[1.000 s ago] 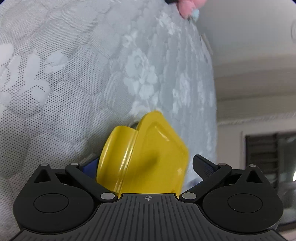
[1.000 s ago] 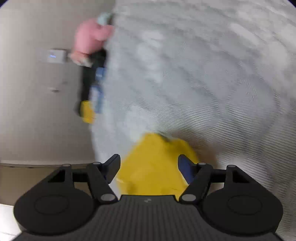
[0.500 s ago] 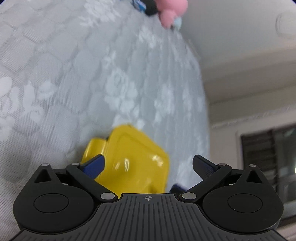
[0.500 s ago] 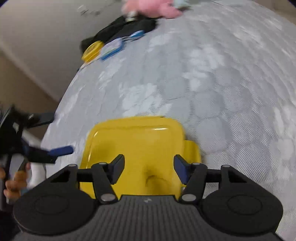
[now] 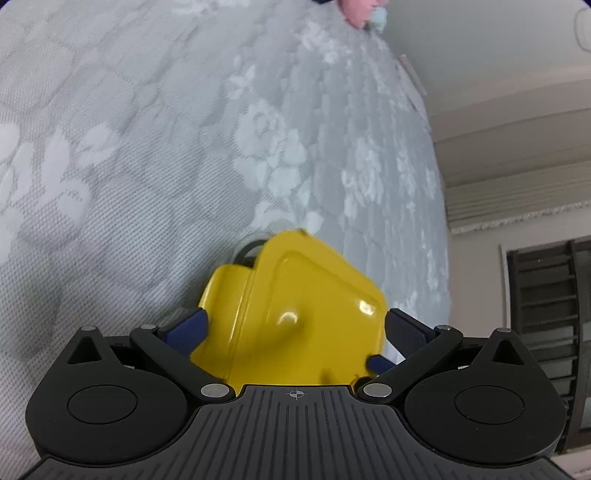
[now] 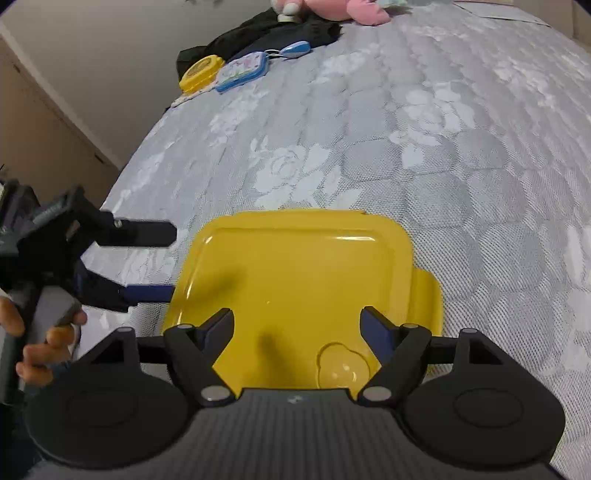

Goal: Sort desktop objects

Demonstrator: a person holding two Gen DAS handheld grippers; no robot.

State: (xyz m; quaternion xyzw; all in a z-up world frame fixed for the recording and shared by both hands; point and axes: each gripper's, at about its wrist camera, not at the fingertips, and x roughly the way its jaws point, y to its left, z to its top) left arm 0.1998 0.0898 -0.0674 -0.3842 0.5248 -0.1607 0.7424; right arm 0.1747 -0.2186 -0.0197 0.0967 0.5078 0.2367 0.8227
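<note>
Left gripper [image 5: 293, 325], right gripper [image 6: 297, 334]: black ribbed bodies, round side discs, silver pivot screws, blue-padded jaws

— What stays unclear? 
— The yellow box [image 6: 295, 280] has its near edge hidden behind the right gripper [image 6: 297, 328]'s body. 
— Anything else? 
— The pink plush toy [image 5: 356, 13] is cut off by the top edge, and the hand [image 6: 44, 339] by the left.

left hand-held gripper [image 5: 295, 328] spread, right hand-held gripper [image 6: 297, 325] spread

Grey floral mattress [image 6: 461, 155] — dark slatted window [image 5: 546, 332], beige wall [image 6: 92, 48].
</note>
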